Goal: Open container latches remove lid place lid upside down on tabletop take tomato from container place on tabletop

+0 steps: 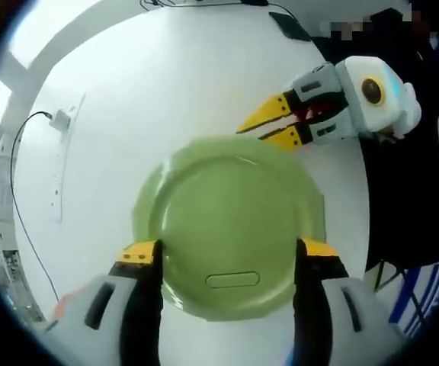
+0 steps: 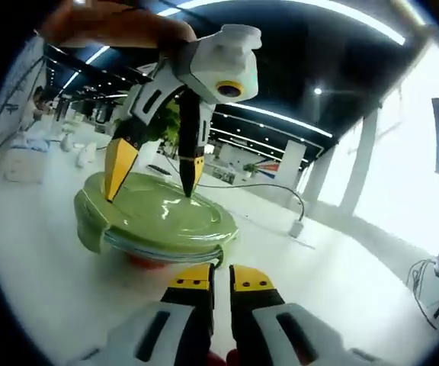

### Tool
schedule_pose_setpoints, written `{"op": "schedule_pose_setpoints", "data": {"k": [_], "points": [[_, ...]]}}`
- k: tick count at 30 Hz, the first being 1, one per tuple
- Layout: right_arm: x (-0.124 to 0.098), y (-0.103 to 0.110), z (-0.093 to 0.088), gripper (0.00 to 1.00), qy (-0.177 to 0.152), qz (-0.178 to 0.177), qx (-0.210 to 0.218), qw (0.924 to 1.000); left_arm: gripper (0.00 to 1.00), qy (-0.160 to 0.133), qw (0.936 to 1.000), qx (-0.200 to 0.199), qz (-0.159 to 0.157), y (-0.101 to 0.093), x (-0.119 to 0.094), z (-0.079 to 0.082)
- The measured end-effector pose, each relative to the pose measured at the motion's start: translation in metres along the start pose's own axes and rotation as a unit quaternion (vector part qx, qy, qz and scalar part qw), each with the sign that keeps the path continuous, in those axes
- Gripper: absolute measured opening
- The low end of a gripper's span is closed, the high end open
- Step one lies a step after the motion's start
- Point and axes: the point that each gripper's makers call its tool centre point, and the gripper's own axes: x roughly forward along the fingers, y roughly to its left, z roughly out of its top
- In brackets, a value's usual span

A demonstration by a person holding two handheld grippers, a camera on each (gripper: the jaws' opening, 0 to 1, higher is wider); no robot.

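Note:
A round green lid (image 1: 231,217) sits on the container, seen from above in the left gripper view. My left gripper (image 1: 229,250) is open, its jaws straddling the lid's near part. In the right gripper view the lid (image 2: 158,217) covers a clear container, and a red tomato (image 2: 147,261) shows through the wall below it. A hand holds the left gripper (image 2: 152,179) from above, its yellow tips down at the lid's top. My right gripper (image 2: 221,278) is shut with nothing in it, just short of the container's side. The right gripper (image 1: 269,128) also comes in from the upper right, beside the lid's far rim.
The container stands on a white table (image 1: 90,198). A black cable with a white plug block (image 1: 59,119) lies at its left; the same block (image 2: 296,227) shows behind the container. The table edge (image 1: 363,229) runs close on the right. Small white things (image 2: 21,168) stand far left.

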Motion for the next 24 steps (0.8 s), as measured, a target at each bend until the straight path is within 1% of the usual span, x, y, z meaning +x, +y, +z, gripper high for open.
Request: {"op": "schedule_pose_setpoints", "data": {"k": [1, 3, 4, 5, 7, 10, 11, 12, 13, 15, 19, 22, 24], "points": [[0.0001, -0.0003, 0.0006, 0.07, 0.000, -0.007, -0.005, 1.0000, 0.59, -0.001, 1.0000, 0.000, 0.000, 0.0003, -0.0002, -0.0003], [0.0027, 0.0036, 0.0017, 0.03, 0.002, -0.001, -0.016, 0.9999, 0.59, -0.007, 1.0000, -0.003, 0.000, 0.0030, -0.0009, -0.0009], [0.0035, 0.0053, 0.0022, 0.01, 0.001, 0.006, -0.030, 0.9995, 0.59, -0.008, 1.0000, -0.005, 0.001, 0.0039, -0.0011, -0.0009], [0.0037, 0.0045, 0.0018, 0.01, 0.002, 0.004, -0.046, 0.9989, 0.59, -0.008, 1.0000, -0.005, 0.001, 0.0039, -0.0010, -0.0007], [0.0041, 0.0043, 0.0036, 0.02, -0.001, 0.009, -0.056, 0.9984, 0.59, -0.007, 1.0000, -0.004, 0.000, 0.0017, -0.0006, -0.0004], [0.0044, 0.0039, 0.0058, 0.03, -0.003, 0.009, -0.087, 0.9962, 0.59, 0.000, 1.0000, -0.001, 0.000, 0.0012, 0.0001, 0.0002], [0.0045, 0.0034, 0.0063, 0.02, -0.003, 0.007, -0.105, 0.9944, 0.59, 0.002, 1.0000, 0.000, 0.000, 0.0011, 0.0002, 0.0003], [0.0046, 0.0040, 0.0068, 0.02, -0.007, 0.008, -0.112, 0.9937, 0.59, 0.006, 1.0000, 0.000, 0.000, 0.0010, 0.0004, 0.0005], [0.0047, 0.0038, 0.0064, 0.01, -0.005, 0.007, -0.102, 0.9948, 0.59, 0.009, 1.0000, 0.001, 0.000, 0.0009, 0.0005, 0.0006], [0.0050, 0.0030, 0.0063, 0.00, -0.007, 0.007, -0.098, 0.9951, 0.59, 0.013, 0.9999, 0.002, -0.001, 0.0002, 0.0009, 0.0007], [0.0060, 0.0056, 0.0063, 0.00, 0.001, -0.004, -0.139, 0.9903, 0.58, 0.022, 0.9997, 0.003, -0.004, -0.0032, 0.0014, 0.0005], [0.0060, 0.0051, 0.0061, 0.00, 0.005, -0.005, -0.142, 0.9898, 0.58, 0.027, 0.9996, 0.003, -0.006, -0.0019, 0.0011, -0.0001], [0.0061, 0.0044, 0.0063, 0.00, 0.005, -0.009, -0.154, 0.9881, 0.58, 0.024, 0.9997, 0.003, -0.006, -0.0025, 0.0011, -0.0005]]}}
